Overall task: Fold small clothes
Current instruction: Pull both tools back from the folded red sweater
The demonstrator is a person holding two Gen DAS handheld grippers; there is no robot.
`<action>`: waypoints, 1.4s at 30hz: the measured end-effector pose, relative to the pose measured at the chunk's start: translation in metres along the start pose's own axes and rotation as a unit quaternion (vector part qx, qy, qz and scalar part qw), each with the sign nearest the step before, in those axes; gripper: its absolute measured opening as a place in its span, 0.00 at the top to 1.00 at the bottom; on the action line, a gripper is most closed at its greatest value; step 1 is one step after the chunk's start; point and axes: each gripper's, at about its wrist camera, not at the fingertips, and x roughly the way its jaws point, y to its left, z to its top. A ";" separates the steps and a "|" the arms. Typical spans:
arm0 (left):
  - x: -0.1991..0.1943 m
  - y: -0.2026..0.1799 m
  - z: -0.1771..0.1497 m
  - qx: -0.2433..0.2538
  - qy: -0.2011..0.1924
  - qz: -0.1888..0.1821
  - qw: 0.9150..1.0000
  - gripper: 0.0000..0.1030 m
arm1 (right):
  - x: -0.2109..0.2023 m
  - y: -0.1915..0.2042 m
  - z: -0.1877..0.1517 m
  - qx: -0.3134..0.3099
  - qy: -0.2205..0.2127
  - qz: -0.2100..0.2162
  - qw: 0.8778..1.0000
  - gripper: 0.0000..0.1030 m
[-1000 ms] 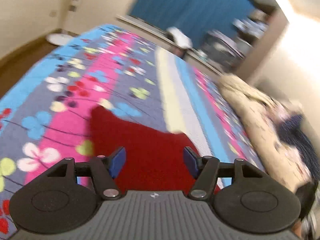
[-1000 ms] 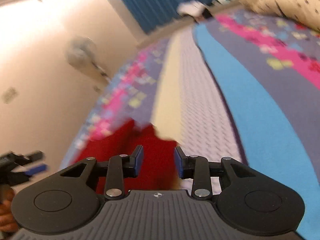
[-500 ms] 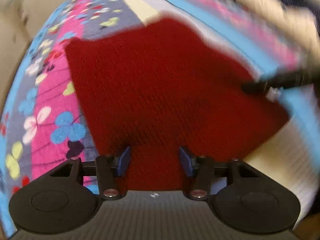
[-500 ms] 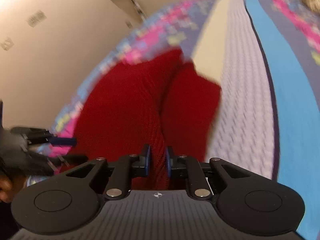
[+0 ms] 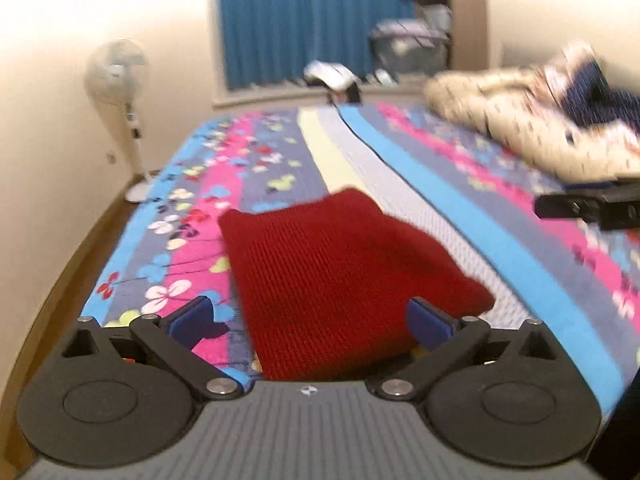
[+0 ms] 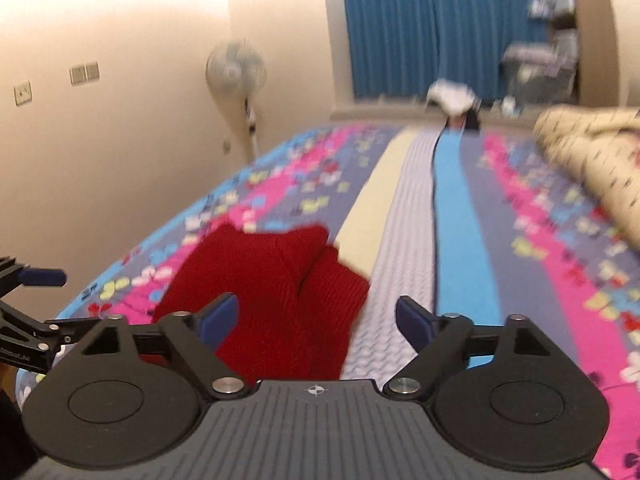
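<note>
— What is the red garment (image 5: pixel 340 276) made of?

— A coarse knit, matt, with clear ribbed rows. The bedspread (image 5: pixel 496 240) under it is printed cloth, matt too; its pale middle stripe has a raised, bumpy quilted weave.

— And the left gripper (image 5: pixel 310 318)?

— Matt black plastic arms, a ridged grey plastic body, shiny bare-metal pivot screws, and smooth blue pads (image 5: pixel 428 322). The right gripper (image 6: pixel 316 320) looks the same.

— Anything else?

— The curtain (image 6: pixel 440 24) is blue cloth in soft pleats. The blanket (image 5: pixel 520 128) at the bed's far right corner looks a soft, fleecy cream. The floor strip (image 5: pixel 60 280) beside the bed's left edge looks like brown wood.
</note>
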 end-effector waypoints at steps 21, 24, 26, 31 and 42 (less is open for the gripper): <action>0.018 0.003 -0.024 -0.124 0.075 0.066 0.987 0.00 | -0.002 0.043 -0.037 -0.013 0.005 -0.045 0.999 0.06; 0.024 0.004 -0.024 -0.125 0.076 0.074 0.986 0.00 | 0.003 0.047 -0.037 -0.026 0.007 -0.046 0.999 0.04; 0.029 0.003 -0.023 -0.129 0.083 0.081 0.985 0.00 | 0.008 0.047 -0.036 -0.024 0.014 -0.045 0.999 0.04; 0.036 0.001 -0.023 -0.130 0.098 0.078 0.984 0.00 | 0.015 0.047 -0.035 -0.021 0.024 -0.033 0.999 0.04; 0.043 -0.004 -0.023 -0.122 0.107 0.068 0.984 0.00 | 0.019 0.059 -0.036 -0.047 0.031 -0.016 0.998 0.04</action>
